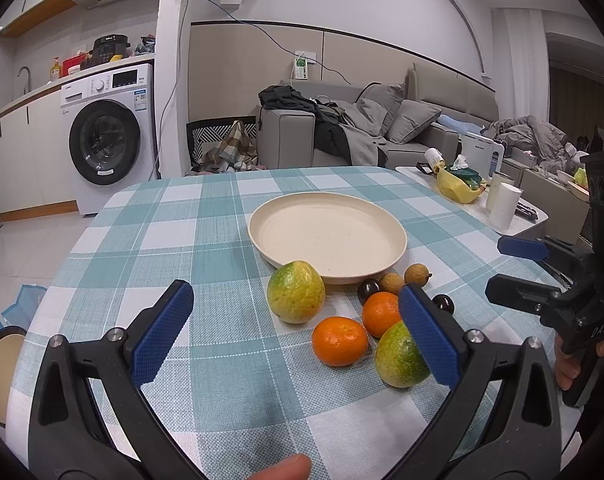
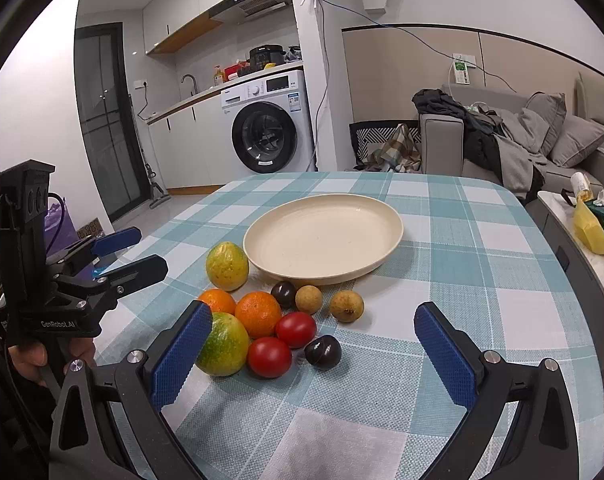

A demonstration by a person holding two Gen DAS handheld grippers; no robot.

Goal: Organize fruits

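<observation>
So both sets of tongs are spread wide with nothing between them. The left tongs (image 1: 298, 332) hover low over the near side of the worktop (image 1: 206, 224), and the right tongs (image 2: 313, 344) hover the same way, a bit off to the right of them. From the right wrist view you can see the left one sitting at the worktop's left edge, blue pads apart.

Right in front of them sits the fruit pile on the teal-and-white check cloth: two green-yellow mottled fruits, one closer (image 2: 223, 344) and one further back (image 2: 227, 266) just beside the plate, two oranges (image 2: 258, 314) next to each other, two red tomatoes (image 2: 270, 357) touching, two dark plum-looking ones (image 2: 323, 352), and two little tan longans (image 2: 345, 306) near the plate's front rim.

The cream plate (image 2: 381, 252) is just behind the pile, nothing on it. All the fruit is still on the cloth.

Further back there's a washing machine (image 2: 268, 120) under the kitchen counter and a grey sofa (image 2: 441, 140) with clothes dumped on it.
</observation>
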